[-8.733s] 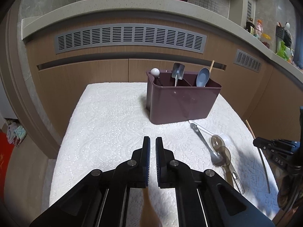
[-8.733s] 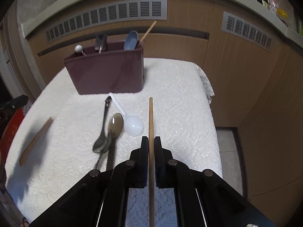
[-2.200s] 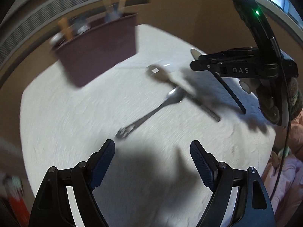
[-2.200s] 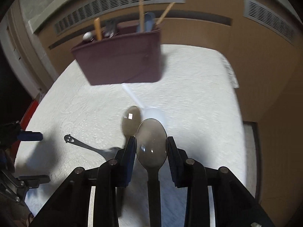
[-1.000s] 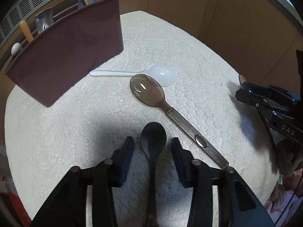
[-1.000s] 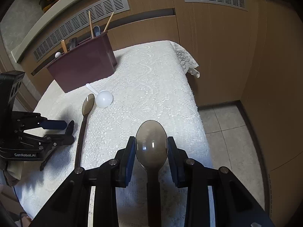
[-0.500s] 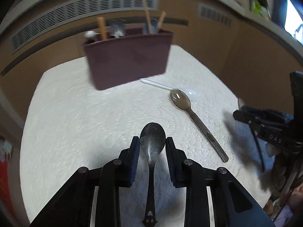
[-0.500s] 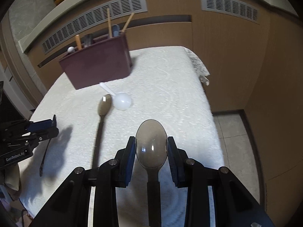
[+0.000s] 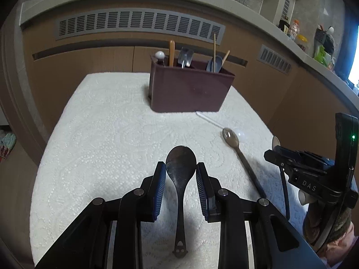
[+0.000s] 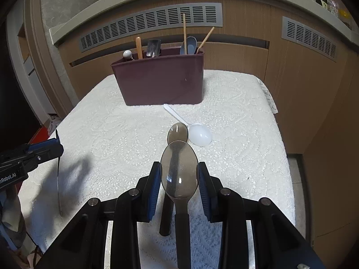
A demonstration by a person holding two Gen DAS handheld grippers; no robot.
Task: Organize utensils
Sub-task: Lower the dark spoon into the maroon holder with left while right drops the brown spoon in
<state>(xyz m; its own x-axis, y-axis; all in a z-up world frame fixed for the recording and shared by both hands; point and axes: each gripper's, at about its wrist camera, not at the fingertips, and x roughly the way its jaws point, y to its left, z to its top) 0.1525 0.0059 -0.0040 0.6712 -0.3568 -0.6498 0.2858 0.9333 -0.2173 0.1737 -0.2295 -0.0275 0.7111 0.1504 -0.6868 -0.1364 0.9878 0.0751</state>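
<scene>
My left gripper (image 9: 180, 170) is shut on a dark metal spoon (image 9: 180, 168), bowl forward, held above the white cloth. My right gripper (image 10: 179, 170) is shut on a translucent brown spoon (image 10: 179, 168), bowl forward. A maroon utensil holder (image 9: 190, 89) stands at the far end of the table, also in the right wrist view (image 10: 160, 78), with several utensils upright in it. A second brown spoon (image 10: 177, 132) and a white plastic spoon (image 10: 197, 134) lie on the cloth between my right gripper and the holder; both also show in the left wrist view (image 9: 237, 148).
The table wears a white lace cloth (image 9: 112, 134). Wooden cabinets with grey vents (image 9: 139, 24) stand behind it. The right gripper shows at the left view's right edge (image 9: 314, 174); the left gripper at the right view's left edge (image 10: 29, 154). Floor drops off right of the table (image 10: 296, 168).
Both grippers have swung to face the holder squarely, each still holding its spoon. The left view has steadied and risen slightly.
</scene>
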